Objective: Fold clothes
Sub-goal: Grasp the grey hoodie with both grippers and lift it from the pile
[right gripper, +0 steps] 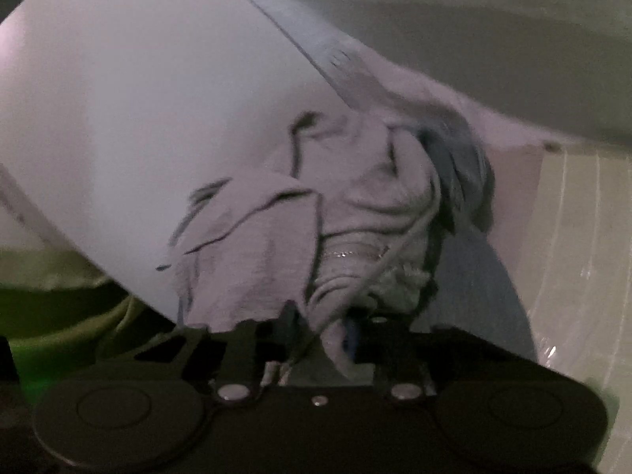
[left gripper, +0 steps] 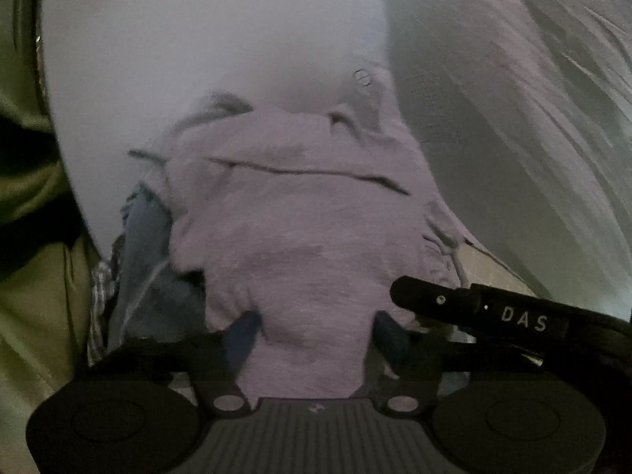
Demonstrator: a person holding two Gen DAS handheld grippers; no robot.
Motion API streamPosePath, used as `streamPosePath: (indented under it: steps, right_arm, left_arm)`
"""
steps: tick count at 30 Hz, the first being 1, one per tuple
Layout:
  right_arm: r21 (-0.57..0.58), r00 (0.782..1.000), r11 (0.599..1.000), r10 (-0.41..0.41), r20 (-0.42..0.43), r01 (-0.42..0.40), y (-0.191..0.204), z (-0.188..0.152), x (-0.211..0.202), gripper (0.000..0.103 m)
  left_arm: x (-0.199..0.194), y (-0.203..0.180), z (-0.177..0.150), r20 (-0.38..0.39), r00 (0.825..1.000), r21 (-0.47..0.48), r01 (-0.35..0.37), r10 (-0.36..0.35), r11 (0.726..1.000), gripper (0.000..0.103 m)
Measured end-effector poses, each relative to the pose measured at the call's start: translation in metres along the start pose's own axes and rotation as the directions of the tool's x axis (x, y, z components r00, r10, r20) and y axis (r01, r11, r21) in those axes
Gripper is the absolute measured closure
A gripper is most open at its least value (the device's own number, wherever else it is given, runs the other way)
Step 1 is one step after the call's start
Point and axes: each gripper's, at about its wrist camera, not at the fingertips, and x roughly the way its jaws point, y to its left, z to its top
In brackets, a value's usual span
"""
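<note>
Both jaws pinch the lilac garment (left gripper: 300, 237) bunched ahead over the bench (left gripper: 158, 59); next, likely spread it flat

Both views are dim and low in contrast, with a purplish-grey cast. The brightest area in each is the pale counter (left gripper: 197, 59), which is evenly lit and without glare. The gripper bodies along the bottom edges are sunk in near-black shadow. Motion blur is seen in the right wrist view, where the grey garment (right gripper: 347, 213) is smeared; streaking is seen at the upper right of the left wrist view. Fisheye bending and dark corner vignetting are present throughout.
</note>
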Motion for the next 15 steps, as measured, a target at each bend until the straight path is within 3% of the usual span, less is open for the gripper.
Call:
streamPosePath:
  steps: [1,3,5,9,12,15]
  right_arm:
    - [-0.017,1.0,1.0,0.002,0.019,-0.001,0.004,-0.001,-0.009,0.084]
    - [-0.036,0.998,0.999,0.007,0.06,-0.005,0.009,-0.002,-0.027,0.086]
    - [-0.043,0.995,0.999,0.014,0.103,-0.01,0.013,-0.002,-0.048,0.088]
    - [-0.027,0.977,1.0,0.022,0.214,-0.017,0.012,-0.006,-0.106,0.088]
    - [-0.018,0.954,1.0,-0.017,0.299,0.023,0.0,-0.021,-0.169,0.089]
    - [0.021,0.935,0.995,-0.103,0.338,0.102,-0.025,-0.046,-0.232,0.089]
  left_arm:
    - [-0.003,-0.003,0.0,0.007,1.0,0.005,0.003,-0.003,1.0,0.052]
    - [-0.016,-0.006,0.0,0.026,0.999,0.008,0.036,-0.036,0.999,0.073]
    - [-0.034,-0.013,0.0,0.048,0.995,0.015,0.091,-0.091,0.996,0.083]
    - [-0.075,-0.049,-0.011,0.073,0.974,0.075,0.208,-0.214,0.975,0.087]
    - [-0.105,-0.088,-0.03,0.062,0.949,0.135,0.299,-0.309,0.945,0.087]
    - [-0.123,-0.135,-0.067,0.004,0.932,0.202,0.354,-0.362,0.913,0.087]
